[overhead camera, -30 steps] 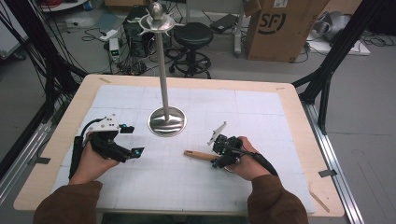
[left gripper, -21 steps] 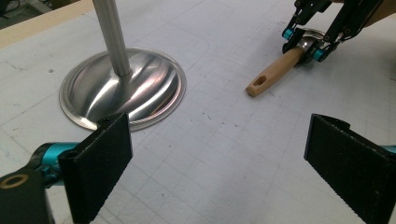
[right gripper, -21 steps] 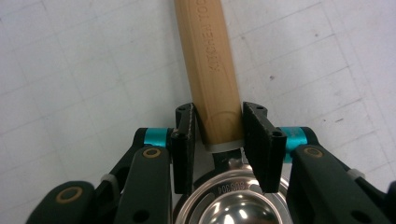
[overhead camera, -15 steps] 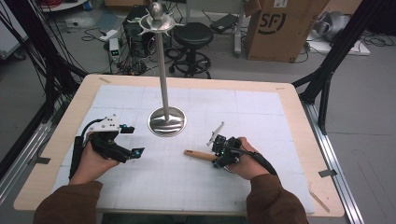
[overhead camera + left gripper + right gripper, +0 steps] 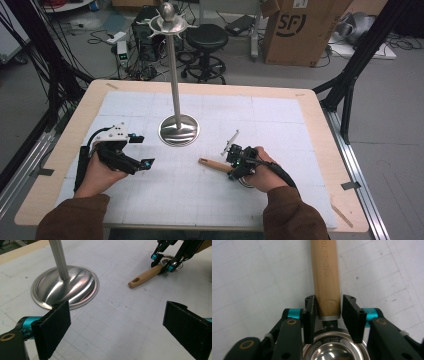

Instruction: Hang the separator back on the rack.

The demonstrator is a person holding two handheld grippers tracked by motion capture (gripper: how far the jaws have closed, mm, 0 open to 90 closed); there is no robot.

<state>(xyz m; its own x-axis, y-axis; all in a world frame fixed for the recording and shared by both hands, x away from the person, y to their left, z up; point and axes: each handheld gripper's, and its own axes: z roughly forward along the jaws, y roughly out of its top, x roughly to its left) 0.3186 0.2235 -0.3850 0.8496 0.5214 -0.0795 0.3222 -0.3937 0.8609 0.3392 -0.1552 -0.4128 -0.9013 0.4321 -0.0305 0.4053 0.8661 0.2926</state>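
A metal scoop with a wooden handle point(image 5: 212, 164) lies on the white mat right of centre. My right gripper point(image 5: 234, 160) reaches down over the neck, where the handle point(image 5: 325, 277) meets the steel bowl point(image 5: 334, 350). Its jaws have just been opening. The handle sits between the pads with a thin gap at the right-hand pad point(image 5: 350, 315), so this gripper is open. My left gripper point(image 5: 141, 150) rests on the mat at the left, open wide with nothing between its pads point(image 5: 53, 327). From the left gripper view, the right gripper point(image 5: 165, 261) and the handle point(image 5: 143, 276) lie ahead.
A tall steel stand with a round domed base point(image 5: 178, 130) rises from the middle of the mat, and hooks ring its top point(image 5: 169, 17). Its base point(image 5: 65, 286) is close to my left gripper. A cardboard box point(image 5: 300, 30) and a stool point(image 5: 206, 37) stand beyond the table.
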